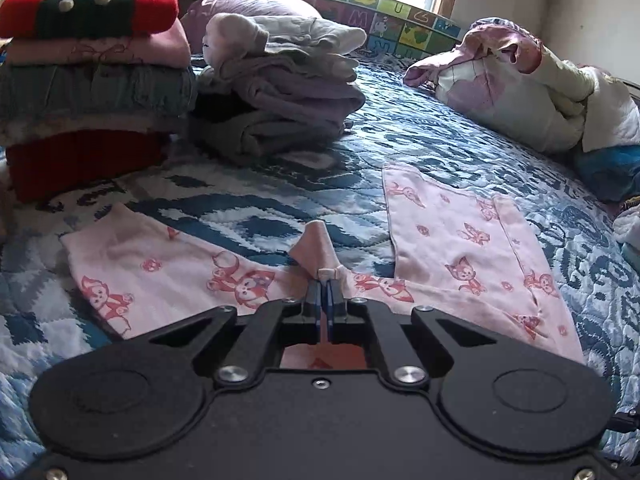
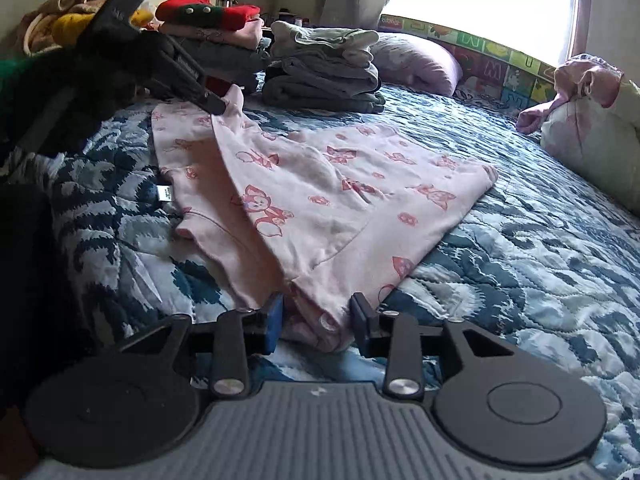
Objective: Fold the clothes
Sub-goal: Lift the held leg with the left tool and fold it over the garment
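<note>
A pink garment [image 1: 460,240] printed with red foxes lies spread on the blue-and-white quilt [image 1: 260,200]. My left gripper [image 1: 325,280] is shut on a pinched-up fold of it, which stands in a small peak above the fingertips. In the right wrist view the same garment [image 2: 340,184] stretches away across the bed, and the left gripper [image 2: 216,106] holds its far edge at upper left. My right gripper [image 2: 316,320] sits at the garment's near corner. Its jaws stand apart, with the bunched corner lying loose between them, not pressed.
A tall pile of folded clothes topped by a red-and-green knit [image 1: 88,12] stands at far left, with a grey and lilac pile [image 1: 280,92] beside it. A pillow with loose clothes [image 1: 512,92] lies at right. An alphabet mat [image 1: 360,0] lines the wall under the window.
</note>
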The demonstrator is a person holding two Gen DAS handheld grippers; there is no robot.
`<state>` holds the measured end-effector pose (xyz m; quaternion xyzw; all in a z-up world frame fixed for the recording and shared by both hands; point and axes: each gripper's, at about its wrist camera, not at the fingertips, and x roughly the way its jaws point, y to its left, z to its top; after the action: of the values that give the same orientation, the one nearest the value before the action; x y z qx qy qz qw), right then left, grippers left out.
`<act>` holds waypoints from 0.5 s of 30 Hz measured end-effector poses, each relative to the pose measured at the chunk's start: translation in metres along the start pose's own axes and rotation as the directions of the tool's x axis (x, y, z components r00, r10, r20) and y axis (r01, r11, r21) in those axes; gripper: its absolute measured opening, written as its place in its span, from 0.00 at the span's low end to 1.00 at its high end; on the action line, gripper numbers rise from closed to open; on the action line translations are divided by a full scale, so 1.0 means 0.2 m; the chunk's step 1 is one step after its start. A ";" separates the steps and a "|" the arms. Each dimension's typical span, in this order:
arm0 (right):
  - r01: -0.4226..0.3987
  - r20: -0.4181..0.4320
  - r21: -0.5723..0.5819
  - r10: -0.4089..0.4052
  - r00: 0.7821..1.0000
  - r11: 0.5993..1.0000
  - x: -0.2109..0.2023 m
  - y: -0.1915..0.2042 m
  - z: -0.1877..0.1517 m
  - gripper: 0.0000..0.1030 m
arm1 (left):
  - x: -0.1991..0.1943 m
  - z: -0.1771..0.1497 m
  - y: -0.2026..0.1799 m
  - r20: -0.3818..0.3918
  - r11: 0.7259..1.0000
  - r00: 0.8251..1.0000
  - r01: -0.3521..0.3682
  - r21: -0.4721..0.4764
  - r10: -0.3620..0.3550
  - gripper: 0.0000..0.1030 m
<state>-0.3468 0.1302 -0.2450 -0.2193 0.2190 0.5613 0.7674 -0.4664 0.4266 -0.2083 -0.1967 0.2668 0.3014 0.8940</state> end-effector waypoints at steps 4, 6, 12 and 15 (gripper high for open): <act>-0.002 -0.010 -0.024 0.002 1.000 1.000 -0.02 0.01 0.00 0.37 | -0.01 -0.01 0.01 -0.005 1.000 1.000 0.002 -0.007 -0.002 0.01; -0.004 0.003 -0.024 0.004 1.000 1.000 -0.04 0.01 0.02 0.37 | -0.02 0.00 0.01 -0.001 1.000 1.000 0.008 -0.014 -0.008 0.01; 0.024 0.125 -0.007 -0.023 0.992 1.000 -0.09 0.01 0.06 0.36 | -0.06 0.04 -0.03 0.043 0.997 0.998 0.056 -0.044 -0.054 0.01; 0.017 0.111 -0.002 -0.017 0.994 1.000 -0.05 0.01 0.07 0.39 | -0.07 0.09 -0.09 0.070 0.993 0.993 0.097 -0.068 -0.093 0.01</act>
<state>-0.3505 0.1308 -0.2288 -0.1906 0.1732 0.5664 0.7828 -0.4585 0.4160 -0.1827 -0.2307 0.2162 0.2743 0.9082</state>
